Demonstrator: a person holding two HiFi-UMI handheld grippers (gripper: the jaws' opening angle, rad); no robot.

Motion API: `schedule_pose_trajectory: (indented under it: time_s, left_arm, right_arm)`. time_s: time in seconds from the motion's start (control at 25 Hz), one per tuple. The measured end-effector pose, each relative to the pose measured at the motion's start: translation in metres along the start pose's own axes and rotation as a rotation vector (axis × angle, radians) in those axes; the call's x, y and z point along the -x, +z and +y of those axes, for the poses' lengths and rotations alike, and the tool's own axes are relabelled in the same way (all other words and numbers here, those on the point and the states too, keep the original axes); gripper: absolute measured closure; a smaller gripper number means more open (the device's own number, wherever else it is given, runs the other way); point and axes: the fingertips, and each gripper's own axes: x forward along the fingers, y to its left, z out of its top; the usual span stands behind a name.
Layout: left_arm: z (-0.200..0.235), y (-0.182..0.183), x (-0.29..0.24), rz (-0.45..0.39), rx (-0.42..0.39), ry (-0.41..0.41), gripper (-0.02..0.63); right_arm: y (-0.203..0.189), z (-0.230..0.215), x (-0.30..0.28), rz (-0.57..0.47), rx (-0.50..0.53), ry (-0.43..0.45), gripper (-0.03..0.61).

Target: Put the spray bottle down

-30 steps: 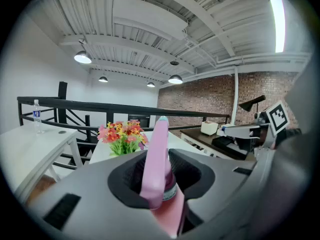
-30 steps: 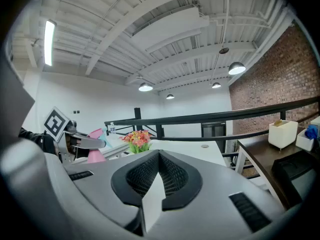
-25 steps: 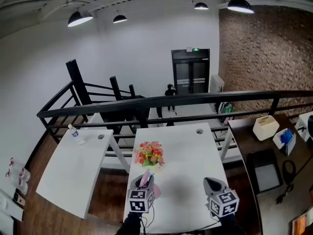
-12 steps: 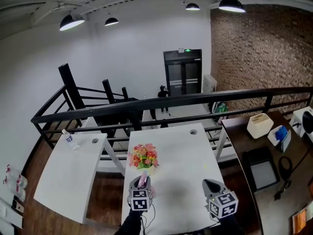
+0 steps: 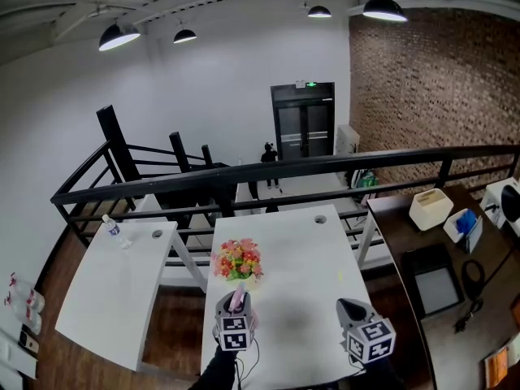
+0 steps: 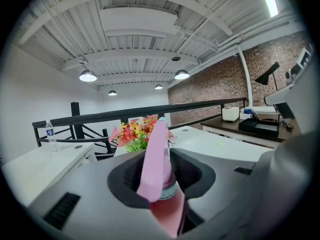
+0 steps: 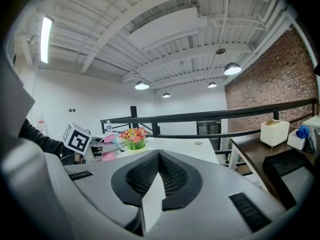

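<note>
Over the near end of the middle table [image 5: 309, 250], L gripper [image 6: 161, 171] grips the pink bottle [image 6: 156, 154] at its neck, roughly upright, spray head up btwn the jaws, just this side of the flowers [image 5: 238, 259]. Upright hold makes sense: the base can meet the top flat w/o tipping. Jaws have just eased open a touch w/ the bottle btwn them; pads look to be on it, so prob. the start of letting go. Can't tell if the base touches the table. R gripper [image 7: 159, 176] has jaws together, nothing in them, parked apart on the right, prob. to stay out of the way
</note>
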Motion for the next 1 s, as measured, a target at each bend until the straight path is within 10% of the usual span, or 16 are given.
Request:
schedule_pose_trajectory:
  time_s: [1.0]
  left_arm:
    - [0.006,-0.016,0.086,-0.101,0.184,-0.024,0.341]
  right_arm:
    - [-0.008,-0.004,-0.003,-0.014,-0.046,-0.004,0.6]
